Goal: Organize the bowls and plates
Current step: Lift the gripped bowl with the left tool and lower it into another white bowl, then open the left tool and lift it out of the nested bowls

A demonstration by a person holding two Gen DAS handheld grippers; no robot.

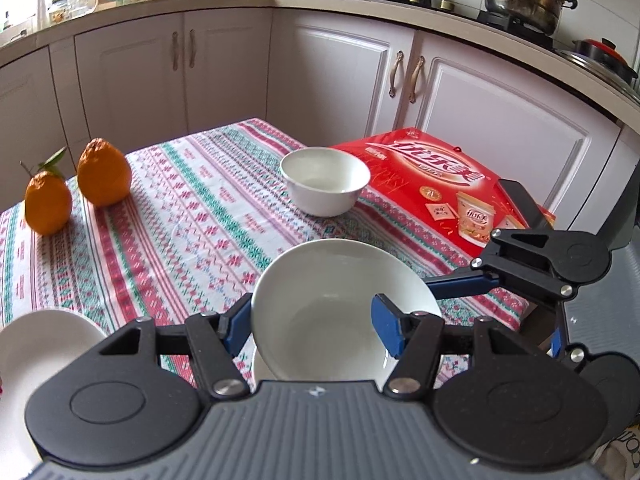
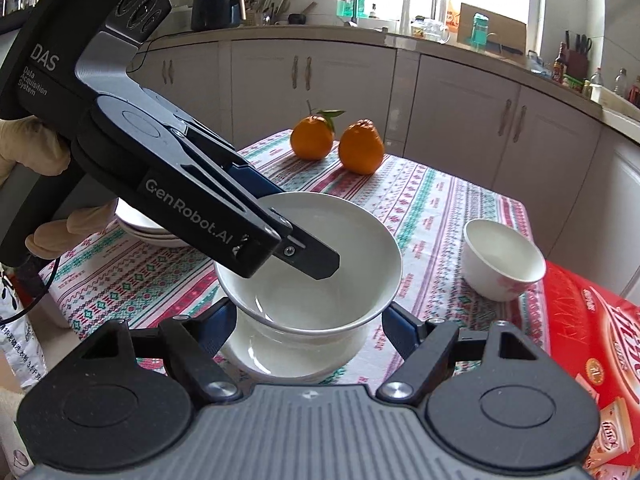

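Now your left gripper (image 2: 316,258) is clamped on the rim of an empty white bowl (image 2: 320,276), held over an empty plate (image 2: 272,356). Your right gripper (image 2: 308,320) stands open around both. Far right sits another empty small bowl (image 2: 502,264).

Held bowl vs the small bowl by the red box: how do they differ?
The held bowl is wide and shallow; the small bowl is narrower and deeper. The held bowl is tilted in the left gripper, above another dish; the small bowl stands upright on the tablecloth, ungripped. Both are plain white and empty.
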